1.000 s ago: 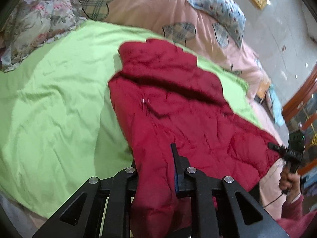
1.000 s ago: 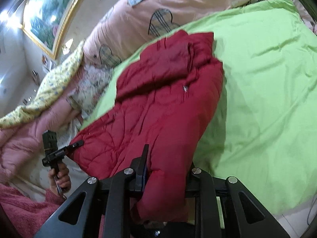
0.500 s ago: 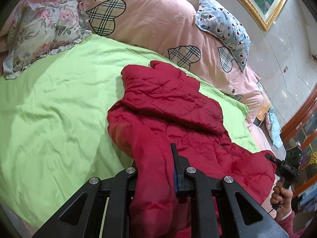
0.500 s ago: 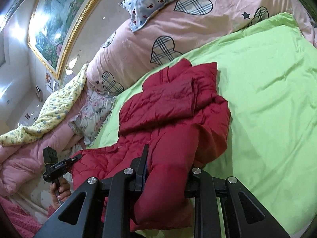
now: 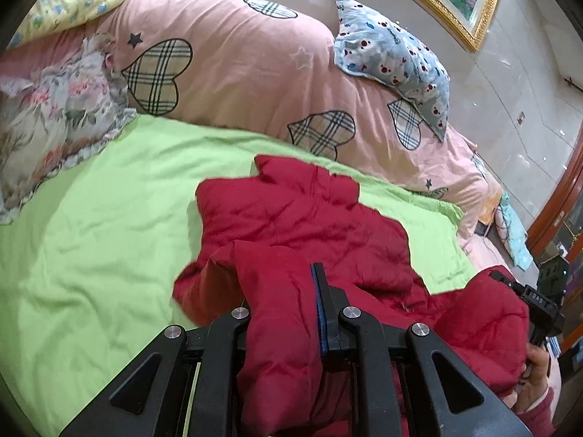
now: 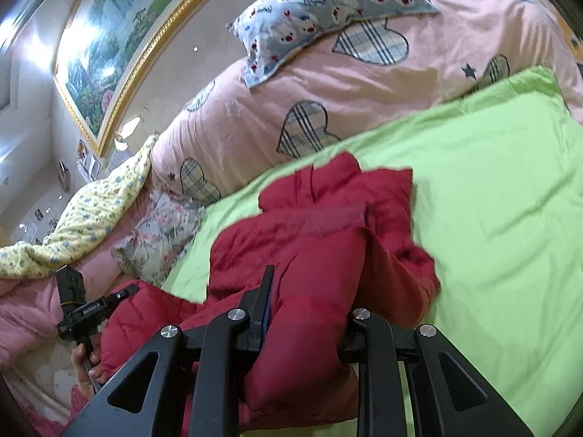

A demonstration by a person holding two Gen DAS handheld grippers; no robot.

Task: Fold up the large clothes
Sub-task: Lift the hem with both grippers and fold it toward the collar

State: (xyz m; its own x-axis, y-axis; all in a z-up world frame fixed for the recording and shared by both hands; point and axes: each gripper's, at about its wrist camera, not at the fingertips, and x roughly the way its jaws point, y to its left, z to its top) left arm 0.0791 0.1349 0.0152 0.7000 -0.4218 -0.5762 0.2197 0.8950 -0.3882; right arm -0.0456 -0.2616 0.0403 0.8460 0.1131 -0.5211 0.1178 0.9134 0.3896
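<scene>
A red quilted jacket (image 5: 309,218) lies on a green sheet (image 5: 91,236), its collar end towards the pillows. My left gripper (image 5: 280,291) is shut on the jacket's near hem and holds it lifted. My right gripper (image 6: 309,291) is shut on the jacket (image 6: 328,218) at the other hem corner, also lifted. The raised hem bulges over the jacket's middle. Each gripper shows in the other's view: the right one (image 5: 510,280) at the far right, the left one (image 6: 124,293) at the far left.
A pink duvet with plaid hearts (image 5: 237,73) lies behind the green sheet (image 6: 510,200). A blue patterned pillow (image 5: 393,58) sits on it. A floral pillow (image 5: 47,116) lies at the left. A framed painting (image 6: 120,47) hangs on the wall.
Both grippers have lifted the jacket's near hem and carried it forward towards the collar. The flat jacket has bunched up, and more of the pillows and wall has come into view.
</scene>
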